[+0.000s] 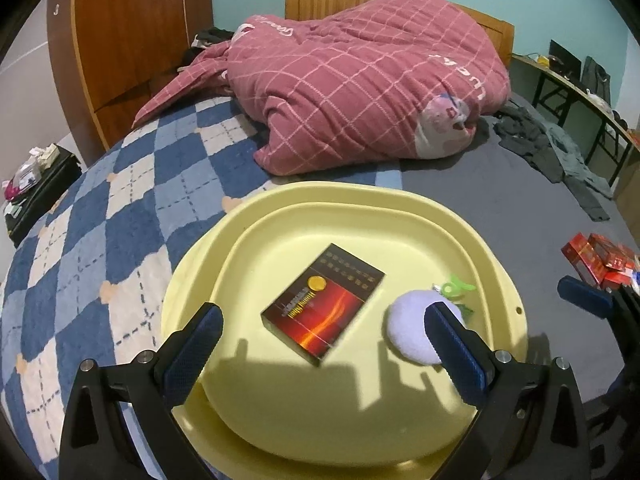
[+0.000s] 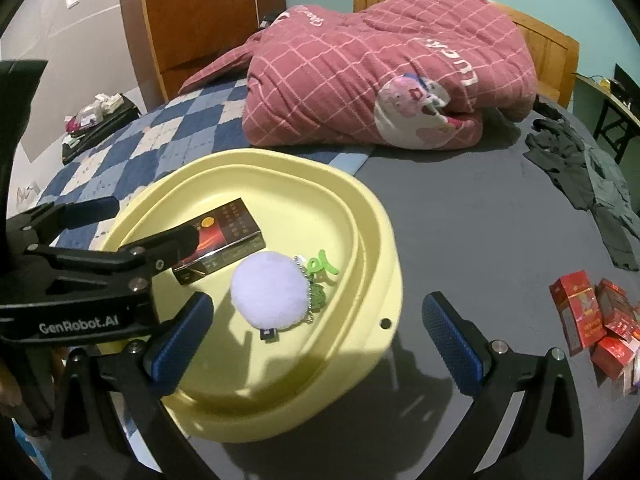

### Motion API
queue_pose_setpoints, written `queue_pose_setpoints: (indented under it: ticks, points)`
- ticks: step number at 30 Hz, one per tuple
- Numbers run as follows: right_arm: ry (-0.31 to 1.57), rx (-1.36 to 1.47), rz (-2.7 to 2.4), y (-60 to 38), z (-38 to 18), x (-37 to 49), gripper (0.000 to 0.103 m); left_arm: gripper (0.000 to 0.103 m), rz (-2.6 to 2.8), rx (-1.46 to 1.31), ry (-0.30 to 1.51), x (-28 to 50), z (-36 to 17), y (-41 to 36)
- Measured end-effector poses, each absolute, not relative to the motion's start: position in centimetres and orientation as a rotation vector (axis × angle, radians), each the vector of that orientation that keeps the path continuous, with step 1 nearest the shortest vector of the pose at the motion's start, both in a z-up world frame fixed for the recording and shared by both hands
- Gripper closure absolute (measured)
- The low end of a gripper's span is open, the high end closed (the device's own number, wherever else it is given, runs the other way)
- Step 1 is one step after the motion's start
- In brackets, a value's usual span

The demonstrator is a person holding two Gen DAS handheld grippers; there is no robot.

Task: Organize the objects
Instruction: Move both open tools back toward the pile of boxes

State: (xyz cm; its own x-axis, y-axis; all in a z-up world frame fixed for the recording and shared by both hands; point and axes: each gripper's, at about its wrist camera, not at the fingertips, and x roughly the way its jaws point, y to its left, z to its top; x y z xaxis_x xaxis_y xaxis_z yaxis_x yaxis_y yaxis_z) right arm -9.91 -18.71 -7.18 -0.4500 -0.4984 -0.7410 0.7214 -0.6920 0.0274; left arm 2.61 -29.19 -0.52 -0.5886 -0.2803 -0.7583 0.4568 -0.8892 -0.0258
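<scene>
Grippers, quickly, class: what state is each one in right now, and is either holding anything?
Left gripper: open, holding nothing, above the yellow basin.
Right gripper: open, holding nothing.

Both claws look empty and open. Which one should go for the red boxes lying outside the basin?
Probably right: the right claw is open beside the basin, nearer the red boxes. The left claw hangs over the basin.
</scene>
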Motion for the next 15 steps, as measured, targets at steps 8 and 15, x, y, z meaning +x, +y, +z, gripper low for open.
queue_pose_setpoints:
  ticks: [8, 15]
  points:
    - [0.373, 1.023, -2.192, -15.2, -7.0, -10.3, 0.0, 0.0, -2.474, 1.117, 0.318, 3.6, -0.3, -26.3]
    - [0.325, 1.014, -2.254, -10.1, -5.3, -10.4, 0.0, 0.0, -2.507, 1.119, 0.323, 3.4, 0.9, -22.0]
